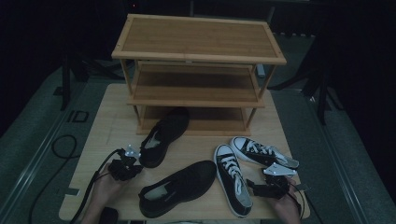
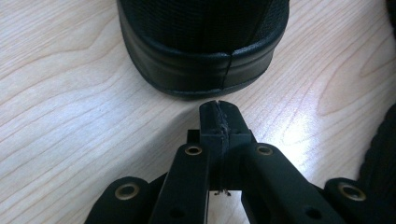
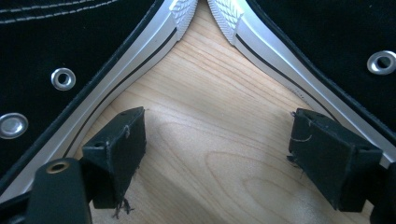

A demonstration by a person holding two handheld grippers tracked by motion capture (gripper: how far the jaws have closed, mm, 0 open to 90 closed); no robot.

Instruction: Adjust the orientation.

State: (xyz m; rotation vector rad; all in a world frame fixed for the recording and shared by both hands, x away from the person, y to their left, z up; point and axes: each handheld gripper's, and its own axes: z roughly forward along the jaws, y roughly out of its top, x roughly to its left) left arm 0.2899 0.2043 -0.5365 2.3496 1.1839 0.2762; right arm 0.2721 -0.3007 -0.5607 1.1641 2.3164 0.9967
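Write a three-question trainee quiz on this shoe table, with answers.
1. True or false: the left gripper grips the black slip-on shoe.
2. How many shoes are on the table?
3. The right gripper sits between: A) two laced sneakers B) the rack's legs.

Key: 1. False; its fingers are shut just short of the heel. 2. Four. 3. A, fingers open.
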